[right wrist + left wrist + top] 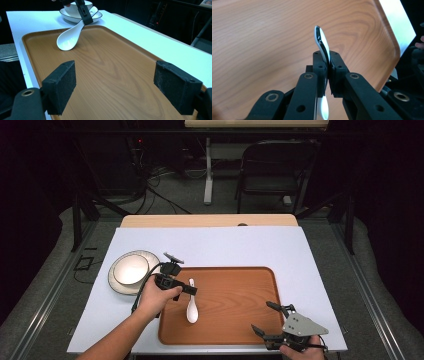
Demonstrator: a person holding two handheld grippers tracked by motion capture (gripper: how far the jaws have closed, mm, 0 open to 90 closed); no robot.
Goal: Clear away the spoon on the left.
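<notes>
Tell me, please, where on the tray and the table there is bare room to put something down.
The tray is bare between the spoon and the right gripper. The table is bare behind the tray. It is crowded at the bowl, near the left gripper.

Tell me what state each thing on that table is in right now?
Spoon: gripped by its handle, bowl end low over the tray.
Left gripper: fingers shut on the spoon.
Right gripper: fingers open, empty.
Tray: flat on the table.
Bowl: upright on its plate, looks empty.
</notes>
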